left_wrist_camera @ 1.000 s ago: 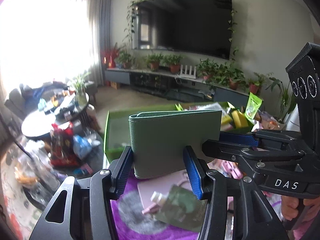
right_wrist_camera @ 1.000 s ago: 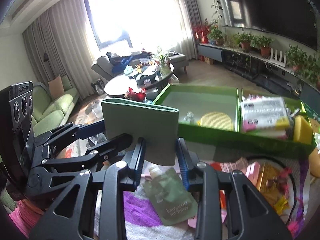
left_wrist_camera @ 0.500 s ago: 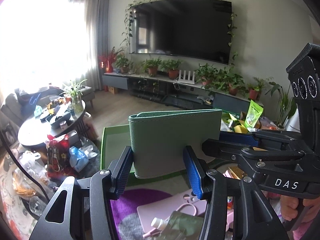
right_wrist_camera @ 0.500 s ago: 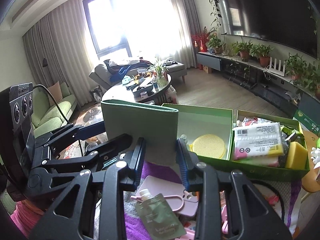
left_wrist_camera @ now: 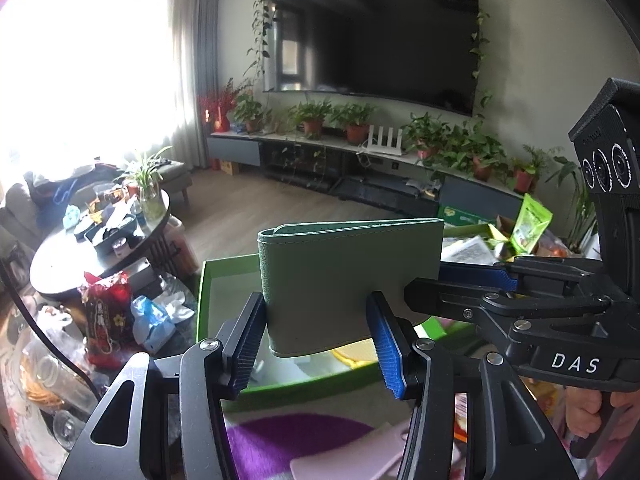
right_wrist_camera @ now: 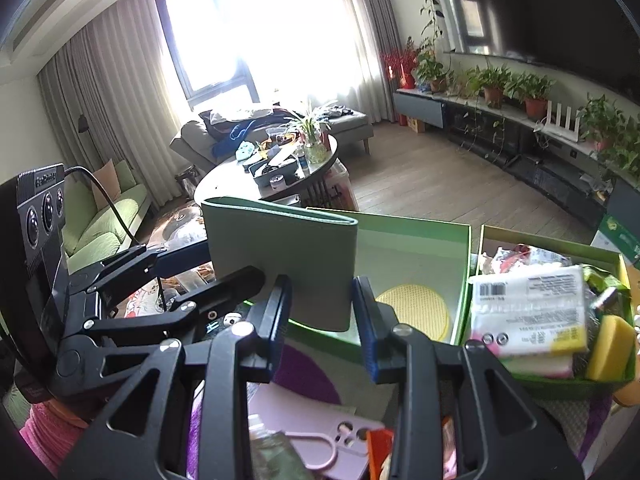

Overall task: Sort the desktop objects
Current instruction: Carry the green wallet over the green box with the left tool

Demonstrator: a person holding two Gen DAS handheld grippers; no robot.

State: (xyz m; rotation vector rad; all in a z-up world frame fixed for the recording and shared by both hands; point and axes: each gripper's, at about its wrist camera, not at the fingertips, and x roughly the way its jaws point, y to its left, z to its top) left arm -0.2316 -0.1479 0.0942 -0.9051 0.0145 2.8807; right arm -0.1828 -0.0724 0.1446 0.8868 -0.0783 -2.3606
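Observation:
A green leather wallet (left_wrist_camera: 350,280) is held upright in the air by both grippers at once. My left gripper (left_wrist_camera: 316,336) is shut on its lower edge, and my right gripper (right_wrist_camera: 322,320) is shut on it from the other side; the wallet also shows in the right wrist view (right_wrist_camera: 284,260). The right gripper's arm crosses the left wrist view (left_wrist_camera: 520,304). The wallet hangs over the near part of an open green box (right_wrist_camera: 464,240) that holds a yellow round pad (right_wrist_camera: 416,312).
A second green box (right_wrist_camera: 560,384) at right holds a tissue pack (right_wrist_camera: 528,312) and a yellow sponge (right_wrist_camera: 608,348). A pink phone case (right_wrist_camera: 320,440) and a green pouch (right_wrist_camera: 276,460) lie on the purple mat (left_wrist_camera: 288,436) below. A cluttered round table (left_wrist_camera: 92,248) stands at left.
Both grippers have lifted the wallet and carried it forward. The mat items have slid down out of view and the open green box now lies under the wallet.

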